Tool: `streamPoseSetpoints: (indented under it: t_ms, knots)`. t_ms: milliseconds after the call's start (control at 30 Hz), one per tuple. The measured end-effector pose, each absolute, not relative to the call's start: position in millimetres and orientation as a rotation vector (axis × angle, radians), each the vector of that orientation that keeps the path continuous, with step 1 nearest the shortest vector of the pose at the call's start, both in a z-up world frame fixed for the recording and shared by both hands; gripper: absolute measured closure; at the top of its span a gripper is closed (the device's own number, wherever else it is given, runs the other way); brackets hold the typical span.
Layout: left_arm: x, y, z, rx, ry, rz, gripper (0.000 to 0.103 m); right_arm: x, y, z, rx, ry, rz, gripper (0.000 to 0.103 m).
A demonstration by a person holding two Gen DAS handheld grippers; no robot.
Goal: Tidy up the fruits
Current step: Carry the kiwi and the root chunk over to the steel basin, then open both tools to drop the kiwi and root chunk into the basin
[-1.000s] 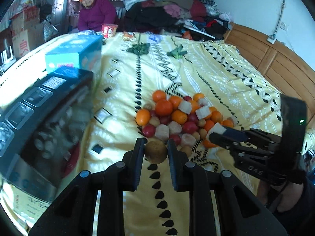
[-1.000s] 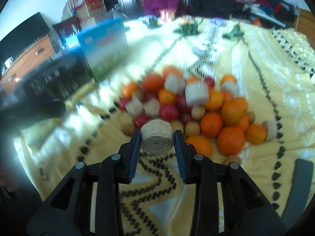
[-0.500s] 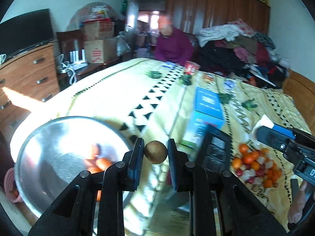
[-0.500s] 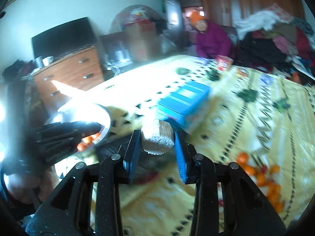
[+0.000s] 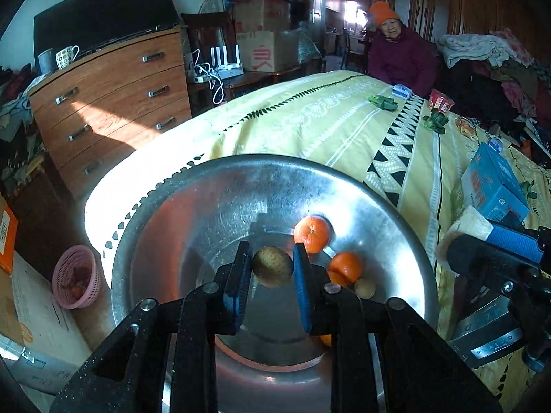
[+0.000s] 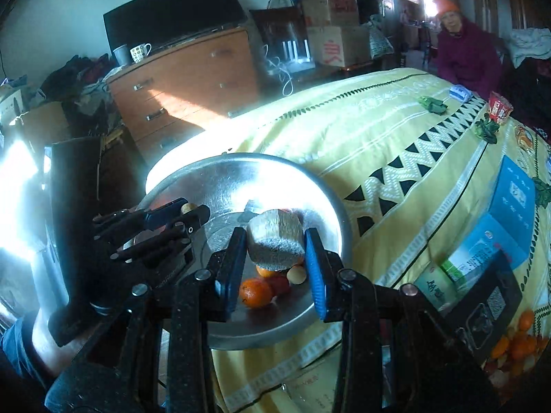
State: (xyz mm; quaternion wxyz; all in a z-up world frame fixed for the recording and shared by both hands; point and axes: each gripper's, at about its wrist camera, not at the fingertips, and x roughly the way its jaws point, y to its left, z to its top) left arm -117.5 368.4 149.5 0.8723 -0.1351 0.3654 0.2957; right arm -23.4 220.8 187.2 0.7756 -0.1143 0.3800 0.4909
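Observation:
My left gripper (image 5: 272, 266) is shut on a small brown round fruit (image 5: 272, 266) and holds it above a big steel bowl (image 5: 172, 213) at the bed's corner. The bowl holds oranges (image 5: 311, 229) and a small brown fruit (image 5: 365, 287). My right gripper (image 6: 275, 251) is shut on a pale cut chunk of fruit (image 6: 275, 239) and holds it over the same bowl (image 6: 310, 186). The left gripper (image 6: 186, 211) shows at the left of the right wrist view. The fruit pile (image 6: 513, 347) lies far right on the bed.
A blue carton (image 5: 489, 182) and a dark box (image 6: 489, 306) lie on the yellow bedspread (image 5: 327, 127) between bowl and pile. A wooden dresser (image 5: 110, 103) stands left of the bed. A pink basket (image 5: 74, 278) sits on the floor. A person (image 5: 399, 58) sits beyond the bed.
Both grippers carried their fruit from the pile leftward across the bed and now hang over the steel bowl. Both stayed shut.

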Motion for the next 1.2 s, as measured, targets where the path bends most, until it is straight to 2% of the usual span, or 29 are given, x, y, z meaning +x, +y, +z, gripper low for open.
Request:
streamPoseSetpoints:
  t_ms: [800, 833, 867, 933, 1000, 1033, 1200]
  knots:
    - [-109.6, 390.1, 126.3, -0.342, 0.823, 0.605, 0.08, -24.9, 248.1, 170.3, -0.275, 0.901, 1.031, 0.067]
    - [-109.5, 390.8, 126.2, -0.343, 0.825, 0.606, 0.076, -24.8, 248.4, 170.6, -0.275, 0.901, 1.03, 0.067]
    - [-109.0, 391.6, 126.2, -0.346, 0.828, 0.609, 0.066, -24.7, 248.4, 170.3, -0.277, 0.901, 1.033, 0.067]
    - [-109.6, 392.5, 127.3, -0.352, 0.826, 0.622, 0.054, -25.8, 249.3, 171.8, -0.29, 0.894, 1.029, 0.058]
    - [-111.0, 393.3, 129.1, -0.351, 0.82, 0.635, 0.047, -26.9, 245.7, 177.1, -0.288, 0.863, 1.005, 0.017]
    - [-111.5, 392.9, 129.8, -0.35, 0.819, 0.64, 0.043, -27.1, 242.1, 181.5, -0.277, 0.843, 0.997, 0.012]
    - [-113.0, 386.0, 136.0, -0.324, 0.813, 0.657, 0.042, -34.4, 218.1, 206.1, -0.228, 0.768, 0.988, 0.012]
